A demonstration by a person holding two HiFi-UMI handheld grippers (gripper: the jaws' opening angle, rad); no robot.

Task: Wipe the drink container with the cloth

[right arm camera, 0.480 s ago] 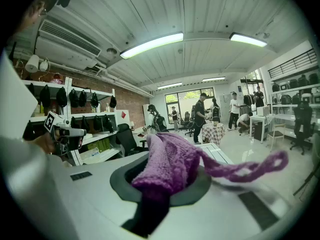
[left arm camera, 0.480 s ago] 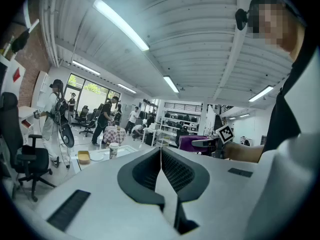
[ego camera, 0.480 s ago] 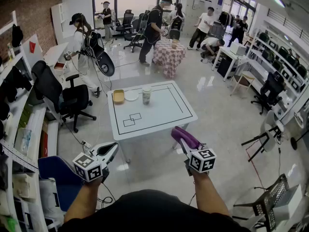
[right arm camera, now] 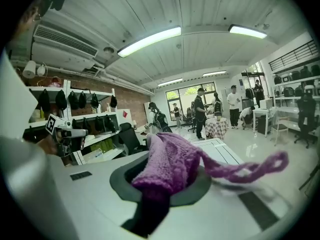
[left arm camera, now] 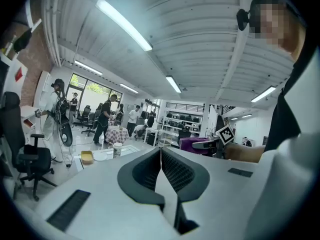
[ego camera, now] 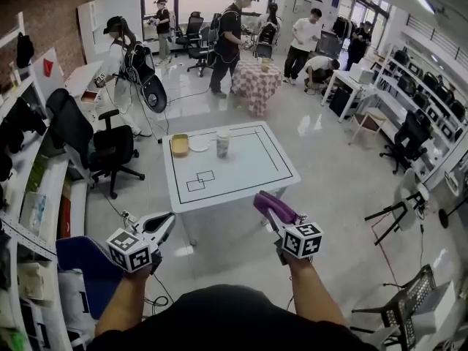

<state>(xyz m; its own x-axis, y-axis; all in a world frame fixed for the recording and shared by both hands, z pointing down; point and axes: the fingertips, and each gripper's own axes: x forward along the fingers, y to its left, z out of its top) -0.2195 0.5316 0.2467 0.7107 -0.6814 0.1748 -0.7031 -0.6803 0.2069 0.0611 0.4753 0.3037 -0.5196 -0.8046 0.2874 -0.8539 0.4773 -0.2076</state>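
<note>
Standing on the far-left part of the white worktop (ego camera: 241, 174), the drink container (ego camera: 222, 144) is seen as a pale lidded cup. A fuzzy purple cloth (right arm camera: 170, 164) is pinched in the right gripper (ego camera: 272, 212), held nearly level short of the worktop's near edge. The left gripper (left arm camera: 161, 159) is pressed together, empty.

The left claw (left arm camera: 161, 151) is shut tight with nothing in it. Far ahead, a cup (left arm camera: 117, 150), a yellow bowl (left arm camera: 87, 157) and a plate (left arm camera: 101, 156) sit on the white bench (left arm camera: 134, 147). At the right, the right claw (left arm camera: 200, 145) holds a purple cloth (left arm camera: 189, 143).
</note>
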